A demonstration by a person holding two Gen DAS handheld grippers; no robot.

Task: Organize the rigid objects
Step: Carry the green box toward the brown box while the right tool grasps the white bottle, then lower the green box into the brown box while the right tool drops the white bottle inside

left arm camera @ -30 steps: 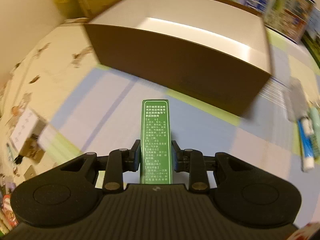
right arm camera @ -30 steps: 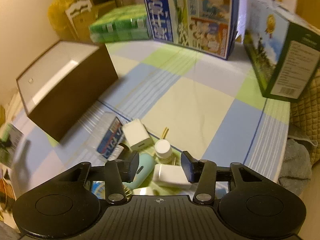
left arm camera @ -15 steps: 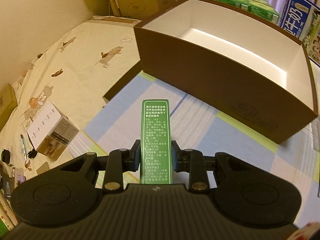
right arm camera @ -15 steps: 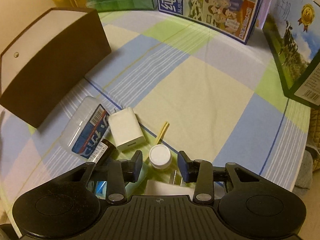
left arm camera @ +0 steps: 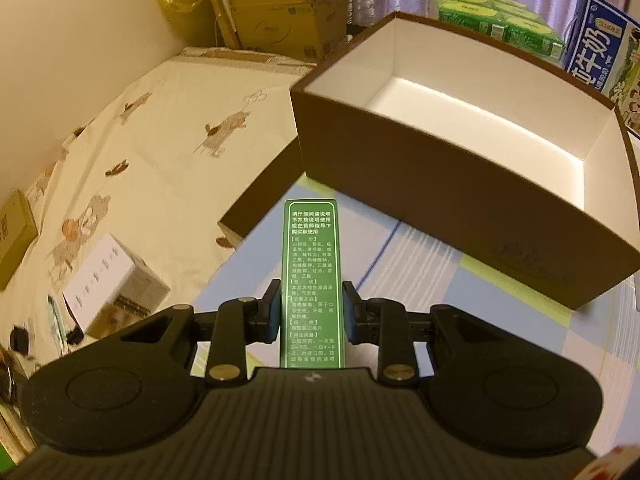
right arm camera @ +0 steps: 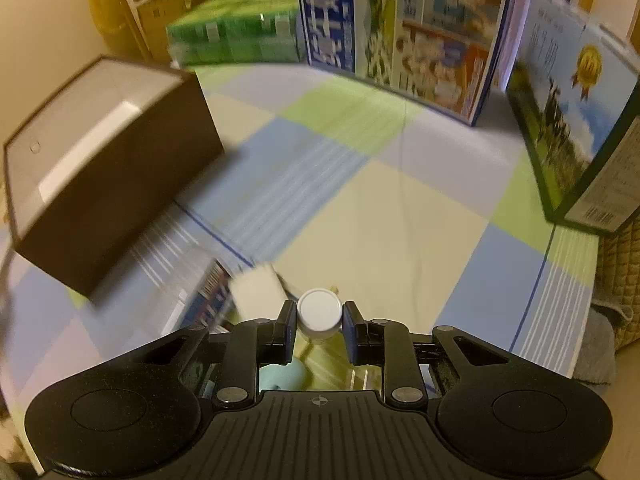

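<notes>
Green carton [left arm camera: 311,276], light and stiff, sits clamped by its long sides in my left tongs [left arm camera: 311,312], short of the brown box [left arm camera: 460,204]; my right tongs [right arm camera: 319,330] pinch a small, slick white-capped bottle [right arm camera: 319,314] just below the cap.

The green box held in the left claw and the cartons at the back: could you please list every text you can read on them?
Green box, top lines: "请仔细阅读说明书并按说明使用或在药师指导下购买和使用"
Green box, smaller text below: too small to read reliably.
Blue carton, left wrist view: large characters "牛奶"
Brown open box, faint mark on its side: unreadable.
Cartons in the right wrist view: blurred, unreadable.
</notes>
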